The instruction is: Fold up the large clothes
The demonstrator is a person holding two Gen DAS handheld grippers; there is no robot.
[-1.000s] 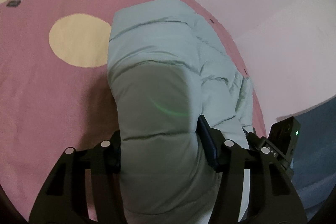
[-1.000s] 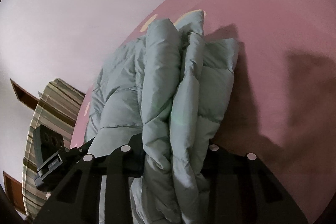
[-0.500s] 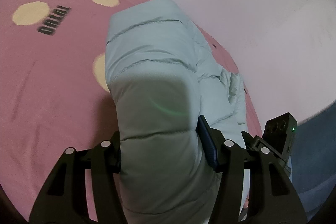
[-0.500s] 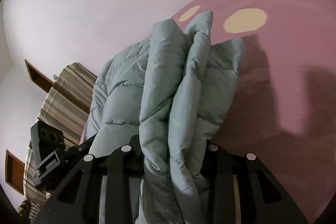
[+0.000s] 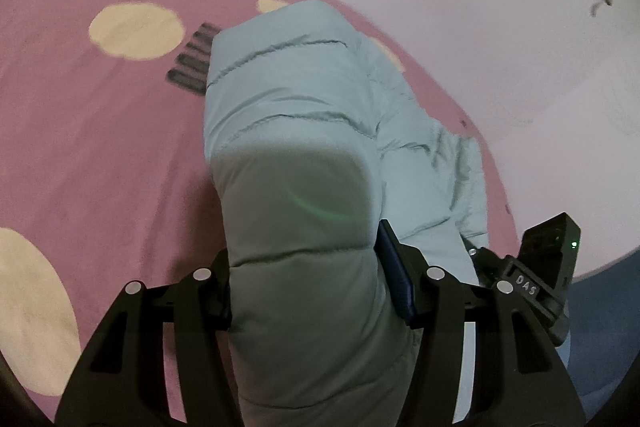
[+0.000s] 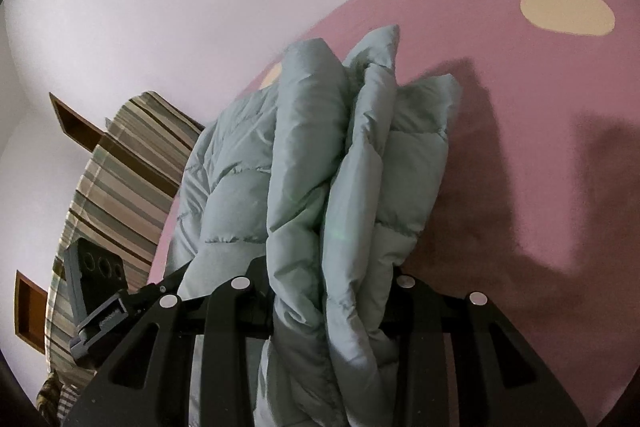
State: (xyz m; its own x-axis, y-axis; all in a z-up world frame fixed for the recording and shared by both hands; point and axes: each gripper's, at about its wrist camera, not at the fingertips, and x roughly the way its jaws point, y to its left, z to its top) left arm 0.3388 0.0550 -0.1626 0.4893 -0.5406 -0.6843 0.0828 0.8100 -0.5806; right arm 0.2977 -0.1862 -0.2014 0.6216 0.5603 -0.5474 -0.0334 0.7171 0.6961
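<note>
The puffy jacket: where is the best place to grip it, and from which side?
Grip the jacket at its bunched folded edge, coming end-on from the near side. The quilted layers stack there, so the right gripper clamps them all together.

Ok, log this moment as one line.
left tongs: shut on puffer jacket | right tongs: shut on puffer jacket | surface: pink dotted bedspread

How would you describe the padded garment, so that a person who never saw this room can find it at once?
Look for the large pink bed cover with cream dots that fills most of both views. On it lies the pale grey-green quilted puffer jacket, folded into thick layers, and the left tool and the right tool each clamp a bunch of it. It is the only puffy, stitched, greenish thing there; everything around it is flat pink.
</note>
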